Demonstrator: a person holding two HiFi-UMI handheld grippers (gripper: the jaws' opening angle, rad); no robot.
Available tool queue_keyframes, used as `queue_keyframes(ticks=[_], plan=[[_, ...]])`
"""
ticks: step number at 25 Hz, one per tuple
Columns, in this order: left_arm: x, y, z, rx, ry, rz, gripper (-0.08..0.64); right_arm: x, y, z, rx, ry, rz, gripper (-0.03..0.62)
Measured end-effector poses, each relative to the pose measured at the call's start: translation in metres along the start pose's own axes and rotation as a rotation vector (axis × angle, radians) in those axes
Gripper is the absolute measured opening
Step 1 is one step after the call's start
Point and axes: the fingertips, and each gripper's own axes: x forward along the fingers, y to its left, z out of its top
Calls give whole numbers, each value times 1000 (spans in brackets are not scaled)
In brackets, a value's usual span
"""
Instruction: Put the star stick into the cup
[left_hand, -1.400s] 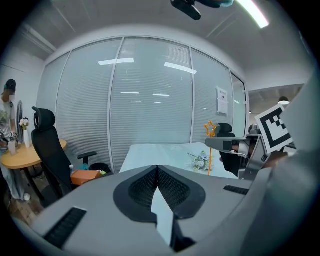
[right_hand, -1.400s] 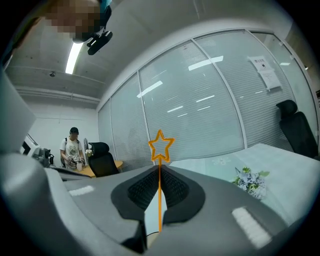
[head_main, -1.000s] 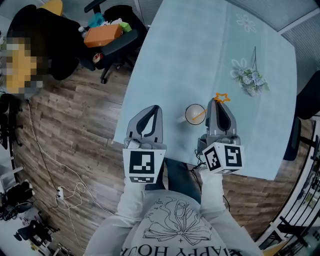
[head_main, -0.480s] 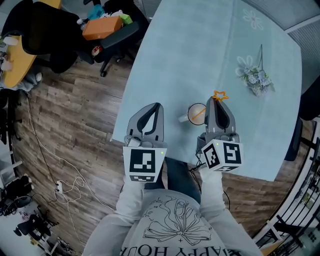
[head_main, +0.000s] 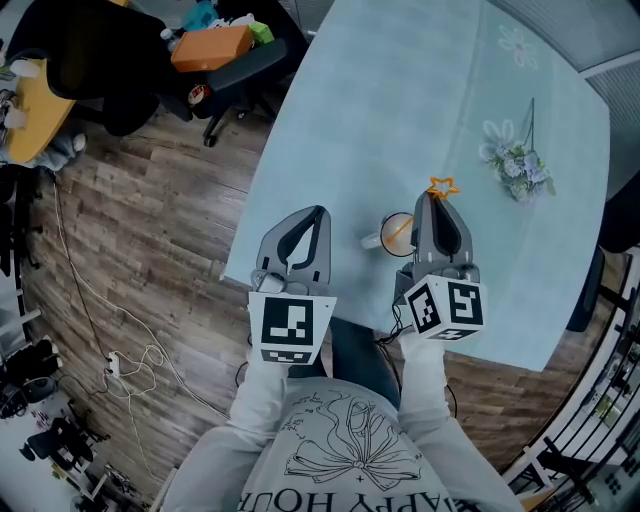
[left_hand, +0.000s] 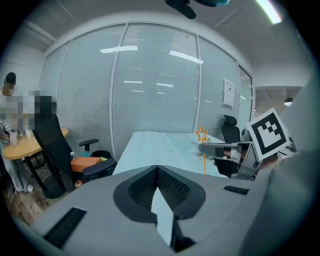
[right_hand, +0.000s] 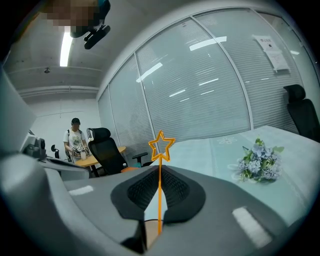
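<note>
Dipping into the cup (head_main: 384, 228), star stick (head_main: 443, 186) clamped in right gripper (head_main: 433, 199); left gripper (head_main: 318, 213) closed, empty.

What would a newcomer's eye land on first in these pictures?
The orange star stick stands out, held upright in the shut right gripper, its lower end at the cup near the front edge of the pale blue table. Next come the flower bunch lying farther right, and the left gripper, shut and empty.

Star stick (head_main: 443, 186) shaft partly hidden behind right claw (head_main: 433, 198)
</note>
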Motion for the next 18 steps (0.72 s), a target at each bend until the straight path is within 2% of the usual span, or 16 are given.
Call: queue_keyframes(ticks=[10, 18], plan=[[2, 2, -4, -9, 11, 3, 5, 7, -2, -10, 3, 32, -17, 53], [-7, -2, 11, 4, -27, -3, 5, -8, 0, 11, 4, -9, -35, 69]])
